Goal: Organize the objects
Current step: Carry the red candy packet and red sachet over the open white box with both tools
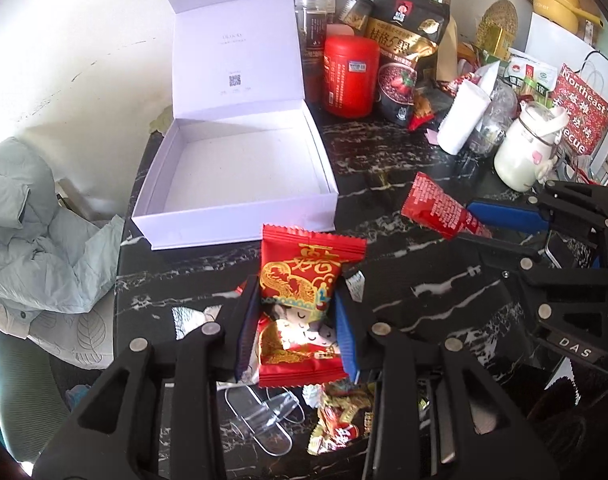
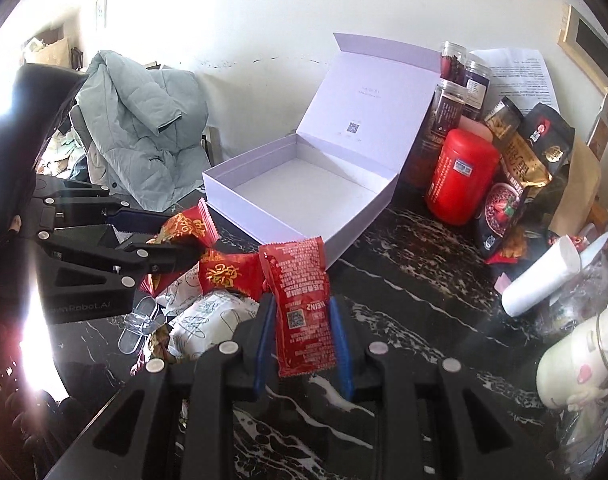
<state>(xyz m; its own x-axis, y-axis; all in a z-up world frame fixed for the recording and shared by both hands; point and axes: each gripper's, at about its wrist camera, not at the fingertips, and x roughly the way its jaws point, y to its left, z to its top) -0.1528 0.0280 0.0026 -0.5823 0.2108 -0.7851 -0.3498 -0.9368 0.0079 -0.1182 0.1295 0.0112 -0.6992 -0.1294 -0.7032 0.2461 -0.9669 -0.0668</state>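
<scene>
My left gripper [image 1: 298, 308] is shut on a red and gold candy packet [image 1: 304, 280], lifted above the dark marble table [image 1: 404, 160]. In the right wrist view the same gripper [image 2: 192, 240] shows at the left with the red candy packet [image 2: 188, 226]. My right gripper [image 2: 302, 316] is shut on a red ketchup sachet [image 2: 302, 300], which also appears at the right of the left wrist view as the sachet [image 1: 436, 208] in the right gripper [image 1: 470, 222]. An open white box [image 1: 244, 168] stands empty beyond both, its lid upright; the box [image 2: 304, 192] is ahead in the right wrist view.
More candy packets [image 2: 228, 272], a white wrapped snack [image 2: 208, 320] and a clear plastic clip [image 1: 264, 420] lie on the table near the grippers. A red canister [image 1: 350, 76], jars, snack bags, a white roll [image 1: 462, 116] and a white jar [image 1: 522, 152] crowd the back right. A grey-green jacket [image 2: 144, 120] hangs at the left.
</scene>
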